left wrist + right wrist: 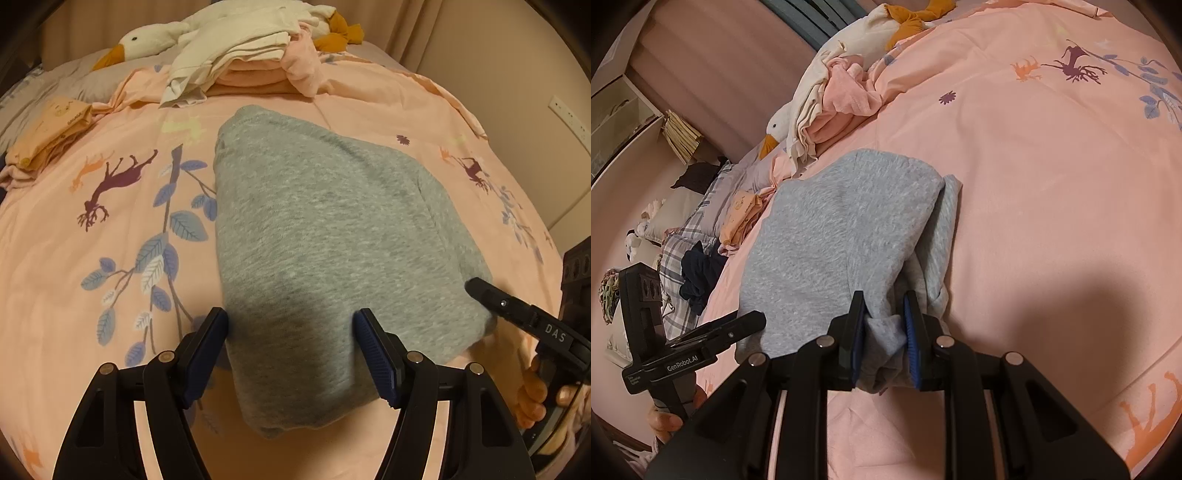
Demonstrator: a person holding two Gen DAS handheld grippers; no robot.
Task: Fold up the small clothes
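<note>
right gripper [884, 317] pinches grey garment [325, 236]; left gripper [291, 325] open, straddling it.

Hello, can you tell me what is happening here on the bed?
A person is folding a grey garment on a pink bedcover, with a tool in each hand. The right tool is shut on a bunched corner of it. The left tool stands open, its fingers either side of the near edge. Other folded clothes lie near a goose toy.
</note>
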